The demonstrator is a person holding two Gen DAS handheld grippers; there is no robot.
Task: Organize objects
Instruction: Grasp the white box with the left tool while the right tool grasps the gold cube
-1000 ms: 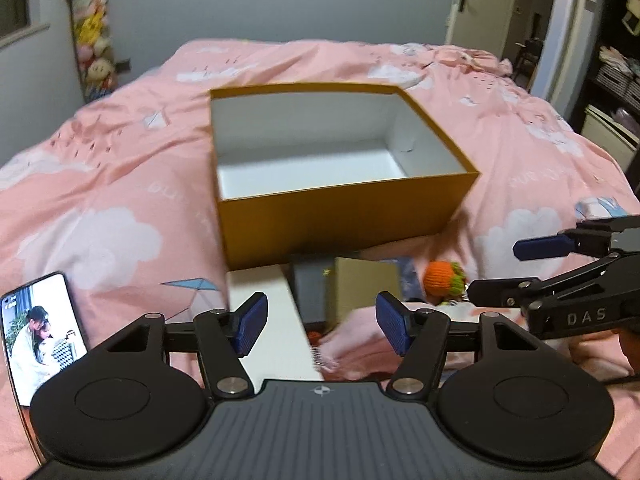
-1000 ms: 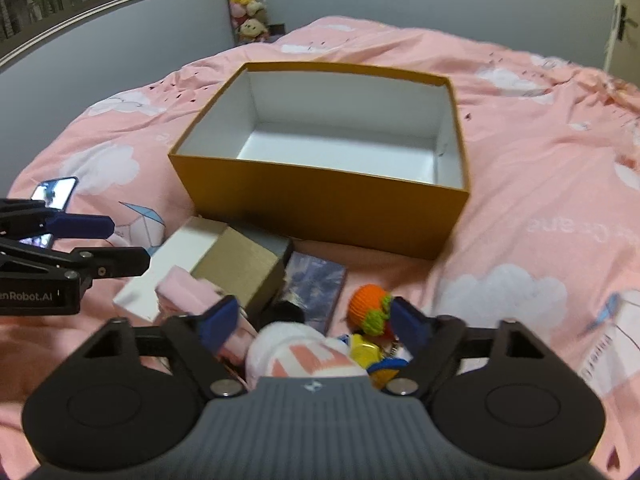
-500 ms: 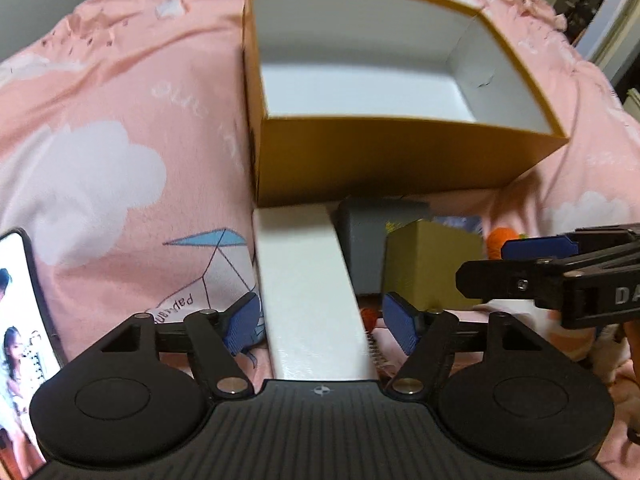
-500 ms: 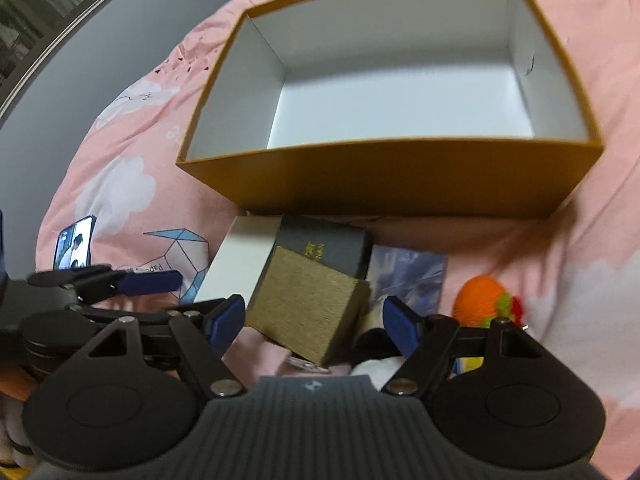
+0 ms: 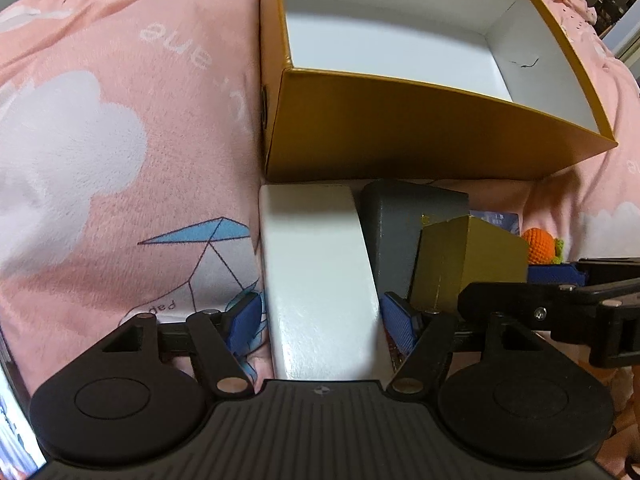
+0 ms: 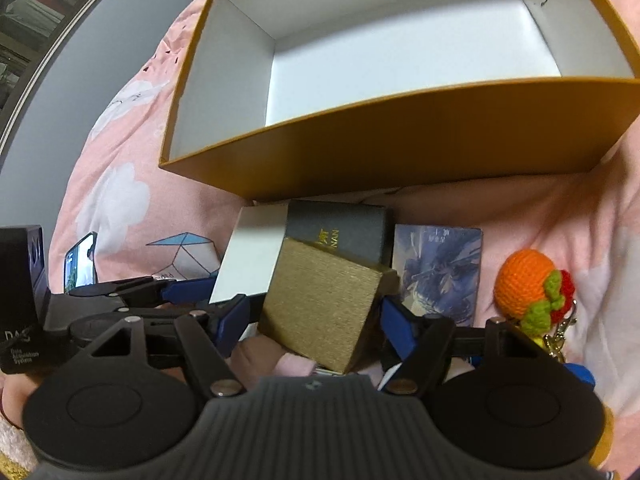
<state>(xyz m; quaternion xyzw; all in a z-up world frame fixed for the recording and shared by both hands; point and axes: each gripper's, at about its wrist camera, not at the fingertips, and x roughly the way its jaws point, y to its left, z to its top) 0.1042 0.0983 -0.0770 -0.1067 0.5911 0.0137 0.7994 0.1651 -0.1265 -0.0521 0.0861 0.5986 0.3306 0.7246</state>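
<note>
Fingers of the left gripper (image 5: 322, 316) straddle the near end of a long white rectangular box (image 5: 318, 276), blue pads just beside each flank with a thin gap showing; jaws closing. Fingers of the right gripper (image 6: 312, 320) bracket a gold-brown textured box (image 6: 320, 304), pads close beside its sides, contact not clear; jaws closing as well.

Largest to smallest:
- Pink bedspread with white clouds (image 5: 100, 128) covers the bed and carries everything.
- Large open mustard-yellow cardboard box with white interior (image 5: 420, 132) sits on the bed beyond the pile, long axis across both views, empty inside.
- White box lies flat, long axis running away from the left gripper, far end pointing at the yellow box's near wall, touching or almost.
- Dark grey box with gold lettering (image 6: 340, 232) lies just right of the white box, partly under the gold-brown one.
- Gold-brown box rests tilted on the grey box, one corner raised.
- Blue illustrated card pack (image 6: 440, 268) lies flat to the right.
- Orange crocheted fruit keychain with green leaves (image 6: 528, 284) lies farther right.
- Smartphone with lit screen (image 6: 82, 264) lies at the far left.
</note>
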